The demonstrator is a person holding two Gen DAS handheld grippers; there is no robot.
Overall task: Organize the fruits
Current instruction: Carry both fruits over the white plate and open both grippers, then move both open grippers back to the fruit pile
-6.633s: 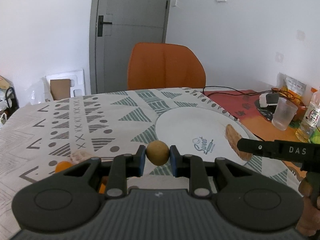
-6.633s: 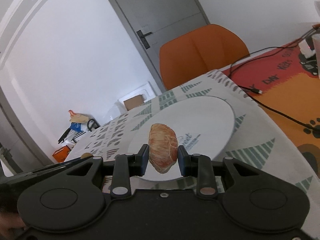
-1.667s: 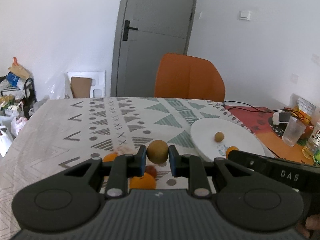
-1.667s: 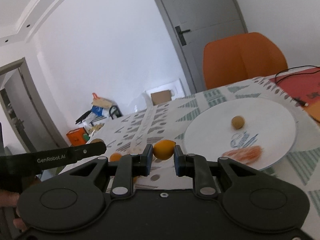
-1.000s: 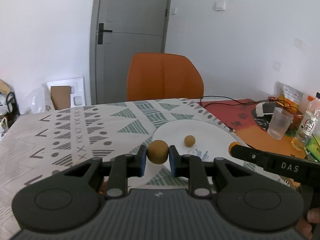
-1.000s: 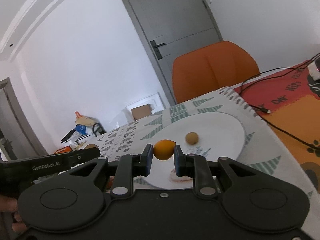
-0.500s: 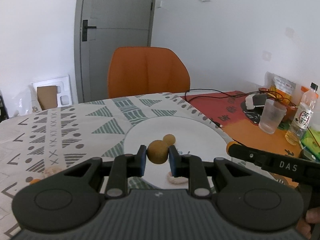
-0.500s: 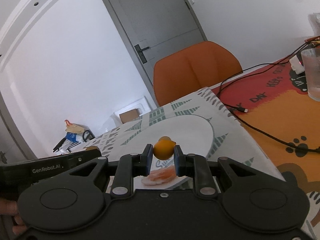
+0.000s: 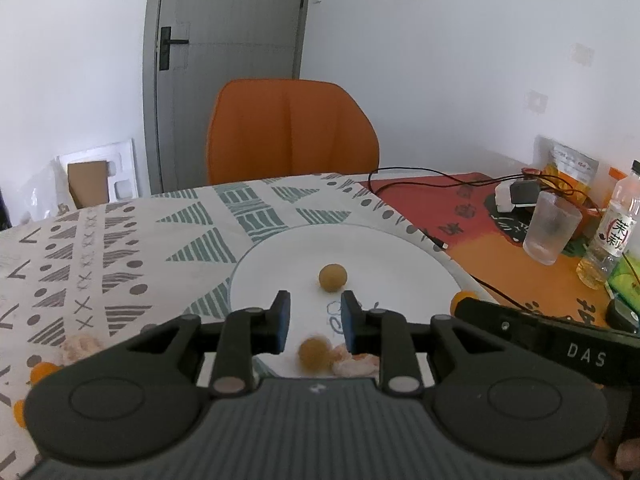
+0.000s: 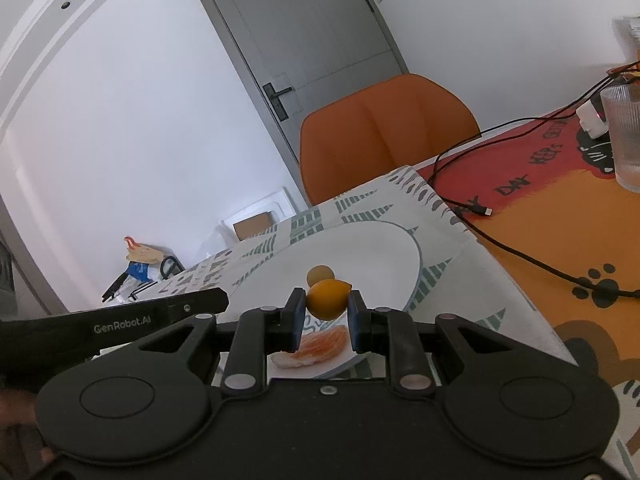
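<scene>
The white plate sits on the patterned cloth of the tabletop, w/ the orange chair beyond it. On the plate's middle lies one brown round fruit. A 2nd brown round fruit shows blurred at the plate's near edge, below the left gripper and clear of both pads; whether it rests on the plate or is in mid-air can't be told. Touching it on the right is a peeled citrus segment, partly hidden behind the gripper body in the left view; in the right view its near end is cut off by the gripper.

Left jaws have just been opening: a clear gap between the blue pads, nothing gripped.

Right gripper hangs over the near part of the plate, jaws closed tight on a small orange fruit, pads pressing both its sides. This fruit hides the lower part of the brown one at plate centre.

Left of the plate, on the cloth, more pieces: a pale peeled one and small orange ones, half hidden by the left gripper body, kind hard to make out.

Right of the plate, on the red-orange mat: a black cable, a clear cup, a bottle partly cut off at frame edge.
</scene>
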